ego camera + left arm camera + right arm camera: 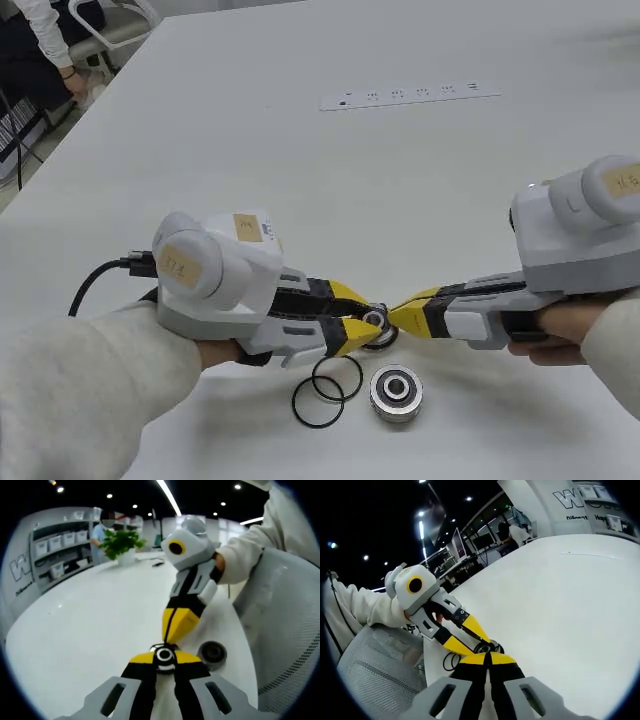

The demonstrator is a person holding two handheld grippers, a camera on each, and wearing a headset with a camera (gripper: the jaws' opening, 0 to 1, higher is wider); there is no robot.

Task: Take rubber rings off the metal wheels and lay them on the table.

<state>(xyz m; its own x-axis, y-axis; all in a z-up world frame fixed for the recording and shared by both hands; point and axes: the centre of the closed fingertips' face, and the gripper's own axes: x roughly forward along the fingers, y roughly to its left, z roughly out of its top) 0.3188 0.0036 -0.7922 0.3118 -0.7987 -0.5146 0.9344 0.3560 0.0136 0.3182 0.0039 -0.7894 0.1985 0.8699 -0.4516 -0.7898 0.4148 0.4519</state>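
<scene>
My left gripper (368,325) is shut on a small metal wheel (377,322) held just above the white table (400,200). My right gripper (393,317) comes in from the right, jaws together, its tips pinching the thin black rubber ring at that wheel's rim. In the left gripper view the held wheel (165,655) sits between my yellow tips, with the right gripper (169,639) touching its top. Two loose rubber rings (327,390) lie overlapping on the table below, beside a second metal wheel (396,392). The right gripper (489,655) meets the left gripper (482,642) at the wheel.
A white power strip (410,96) lies at the far centre of the table. A black cable (95,280) trails from the left gripper. A person on a chair (50,40) is at the far left corner. A mesh chair (285,645) stands behind the table's near edge.
</scene>
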